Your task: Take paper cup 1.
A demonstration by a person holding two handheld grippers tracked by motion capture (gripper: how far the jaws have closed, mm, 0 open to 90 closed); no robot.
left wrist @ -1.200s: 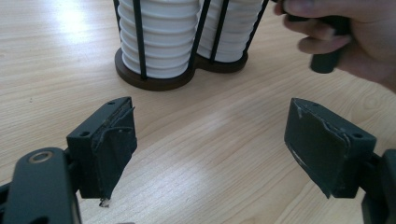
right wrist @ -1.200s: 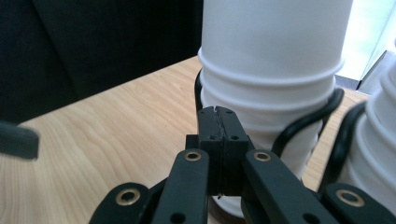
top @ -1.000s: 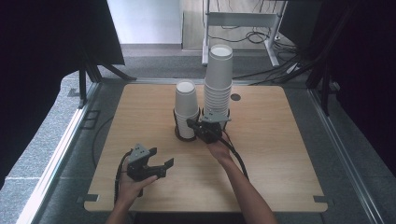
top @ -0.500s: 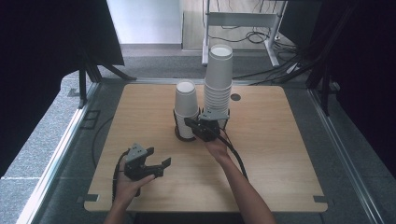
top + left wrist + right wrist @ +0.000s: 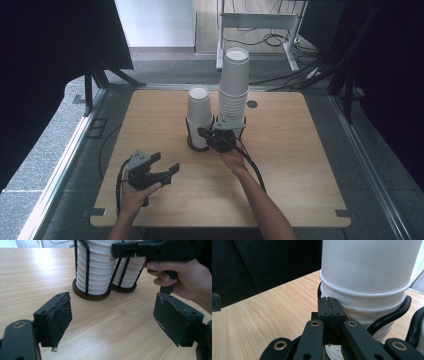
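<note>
Two stacks of white paper cups stand in a black wire holder (image 5: 192, 145) at the middle of the wooden table (image 5: 300, 165): a short stack (image 5: 200, 112) and a taller stack (image 5: 234, 82) to its right. My right gripper (image 5: 202, 133) is shut with nothing between its pads, its tip right against the short stack (image 5: 367, 272) just above the holder's wire (image 5: 387, 317). My left gripper (image 5: 166, 162) hovers near the table's front left. Its jaws have just been opening and stand apart with nothing between them (image 5: 112, 317), facing the cups (image 5: 96, 272).
A round hole (image 5: 252, 104) sits in the tabletop behind the taller stack. Bare wood lies to the left, right and front of the holder. Black cables (image 5: 252, 167) trail from the grippers. Dark screens and a metal frame (image 5: 260, 20) stand beyond the far edge.
The left gripper's jaws have spread wider and the hand has shifted slightly. The right gripper and the cup stacks have stayed put.
</note>
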